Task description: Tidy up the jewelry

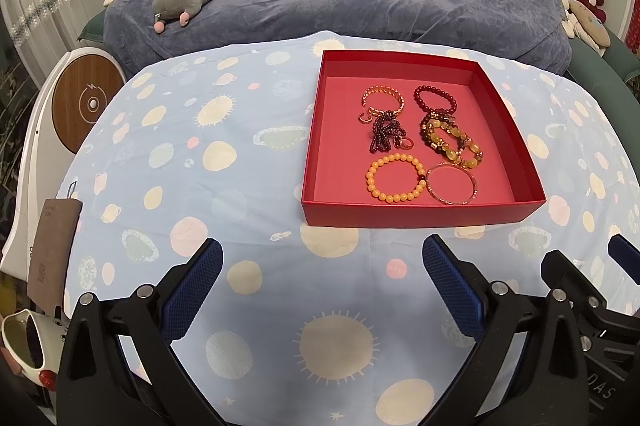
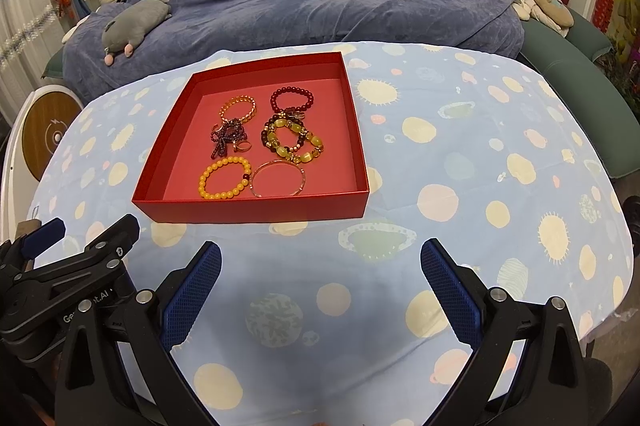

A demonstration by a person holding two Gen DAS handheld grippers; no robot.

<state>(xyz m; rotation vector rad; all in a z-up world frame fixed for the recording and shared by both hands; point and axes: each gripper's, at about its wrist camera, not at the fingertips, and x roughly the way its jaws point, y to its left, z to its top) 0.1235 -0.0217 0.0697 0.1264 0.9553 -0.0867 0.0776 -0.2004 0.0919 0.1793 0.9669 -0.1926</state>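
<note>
Both the left gripper [image 1: 322,290] and right gripper [image 2: 320,290] hang spread and empty, just short of the red box [image 2: 256,212]. The bracelets [image 2: 294,140] inside it lie touching and overlapped toward its far side. Pinching one there could drag a tangled neighbour along.

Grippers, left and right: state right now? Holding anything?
Left gripper: open, holding nothing, above the cloth short of the red box.
Right gripper: open, holding nothing, also short of the box.
</note>
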